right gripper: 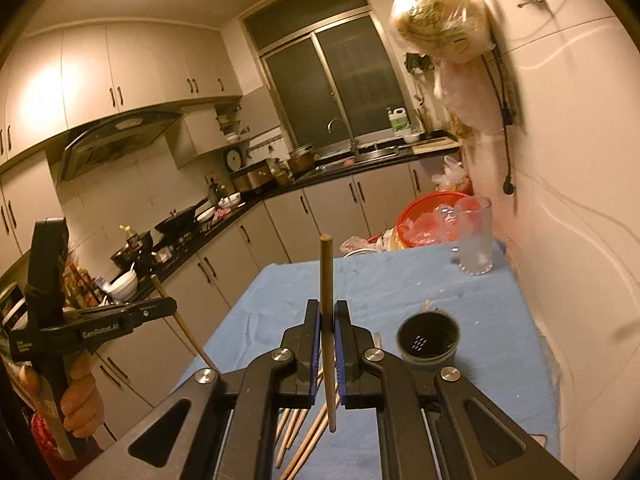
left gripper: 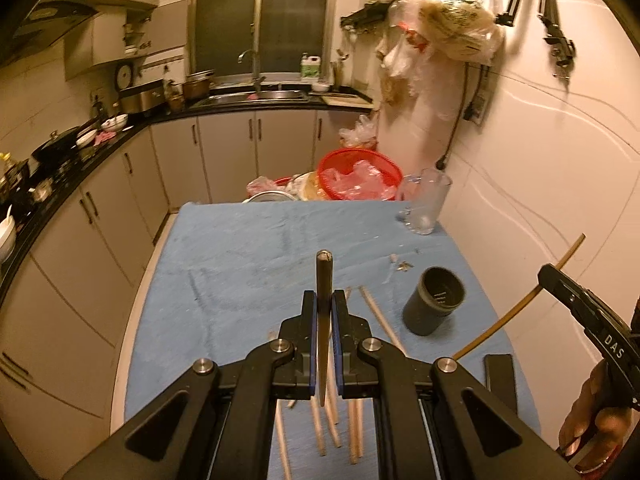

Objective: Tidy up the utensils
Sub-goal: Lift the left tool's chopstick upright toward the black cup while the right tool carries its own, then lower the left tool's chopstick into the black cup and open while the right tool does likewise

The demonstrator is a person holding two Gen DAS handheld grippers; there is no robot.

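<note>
Left gripper (left gripper: pixel 323 300) is clamping a chopstick (left gripper: pixel 322 320); right gripper (right gripper: pixel 328 312) is clamping another chopstick (right gripper: pixel 327 320), both hanging over open blue cloth (left gripper: pixel 240 260), dark cup (left gripper: pixel 434 300) at two o'clock.

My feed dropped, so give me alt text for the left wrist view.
The left hand-held gripper is shut on one chopstick, held above a blue cloth-covered table. More chopsticks lie loose beneath it, beside a dark cup and an empty glass mug. At right, the right hand-held gripper grips another chopstick.
</note>
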